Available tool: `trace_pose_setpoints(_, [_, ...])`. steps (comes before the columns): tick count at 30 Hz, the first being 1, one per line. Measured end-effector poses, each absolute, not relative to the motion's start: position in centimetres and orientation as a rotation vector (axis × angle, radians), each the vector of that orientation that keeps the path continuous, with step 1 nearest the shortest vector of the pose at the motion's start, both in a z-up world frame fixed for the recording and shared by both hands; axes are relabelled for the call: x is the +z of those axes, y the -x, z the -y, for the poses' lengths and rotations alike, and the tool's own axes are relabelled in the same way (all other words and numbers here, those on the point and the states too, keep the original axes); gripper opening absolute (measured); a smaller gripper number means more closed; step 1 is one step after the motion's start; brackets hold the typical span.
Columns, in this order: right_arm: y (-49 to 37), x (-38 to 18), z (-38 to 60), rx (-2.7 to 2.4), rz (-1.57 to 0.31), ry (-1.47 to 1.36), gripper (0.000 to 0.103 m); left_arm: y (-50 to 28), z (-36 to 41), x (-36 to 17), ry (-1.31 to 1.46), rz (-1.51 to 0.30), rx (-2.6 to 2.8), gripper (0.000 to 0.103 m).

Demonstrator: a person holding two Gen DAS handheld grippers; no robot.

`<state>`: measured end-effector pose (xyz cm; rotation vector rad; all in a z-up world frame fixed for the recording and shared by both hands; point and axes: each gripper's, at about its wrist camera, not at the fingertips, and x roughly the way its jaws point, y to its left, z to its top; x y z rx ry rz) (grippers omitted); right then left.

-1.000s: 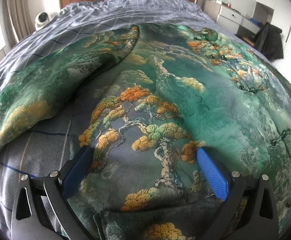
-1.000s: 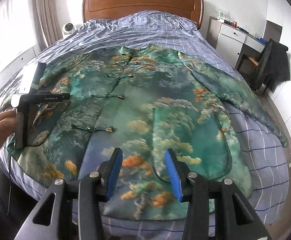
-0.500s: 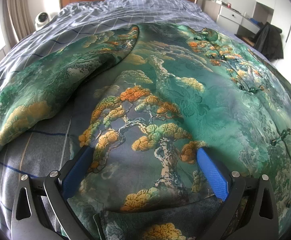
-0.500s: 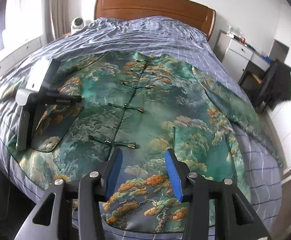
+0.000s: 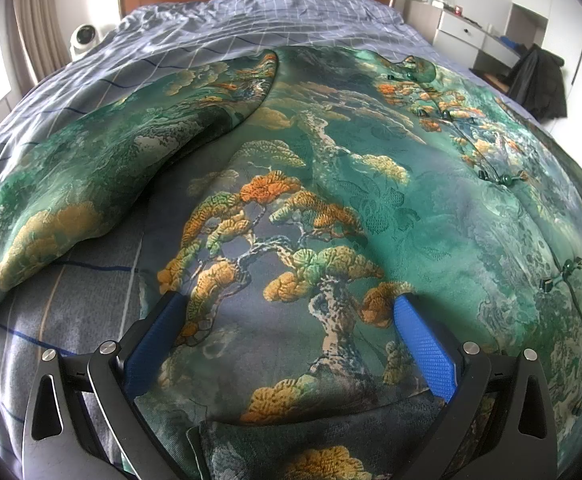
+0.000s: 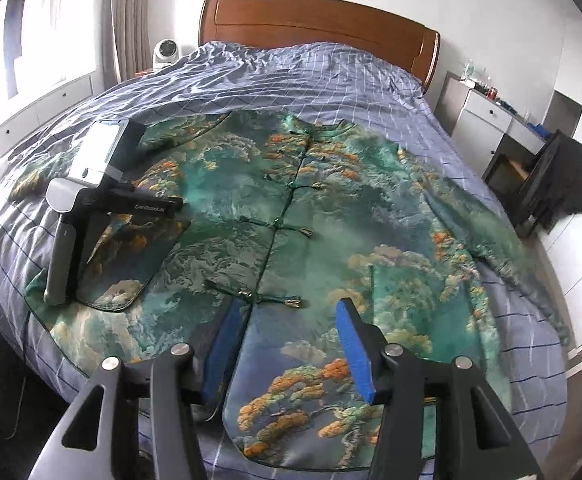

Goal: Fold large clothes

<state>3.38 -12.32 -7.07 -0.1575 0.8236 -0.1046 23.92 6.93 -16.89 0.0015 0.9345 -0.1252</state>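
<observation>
The bed (image 6: 331, 76) carried the jacket (image 6: 331, 216) spread flat, front up, ahead of both hand-held grippers. The left hand-held gripper (image 5: 291, 312) lay on the jacket's left hem, fingers spread and empty. The right hand-held gripper (image 6: 291, 320) hovered spread above the right hem, empty.

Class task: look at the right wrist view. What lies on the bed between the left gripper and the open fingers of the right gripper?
Only the green printed jacket: its front panel with knotted fastenings spans from the left gripper to the right gripper.
</observation>
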Motion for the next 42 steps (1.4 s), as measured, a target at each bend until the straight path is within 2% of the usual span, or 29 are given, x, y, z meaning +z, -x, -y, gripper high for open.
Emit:
trace_pose_setpoints(12, [0.2, -5.5, 14.1, -0.112, -0.718, 0.125, 0.054, -23.7, -6.9, -16.9, -0.001, -0.934, -0.125, 0.103])
trace_pose_setpoints(42, [4.1, -6.4, 21.2, -0.170, -0.657, -0.055, 0.054, -24.0, -7.0, -16.8, 0.005, -0.947, -0.127, 0.103])
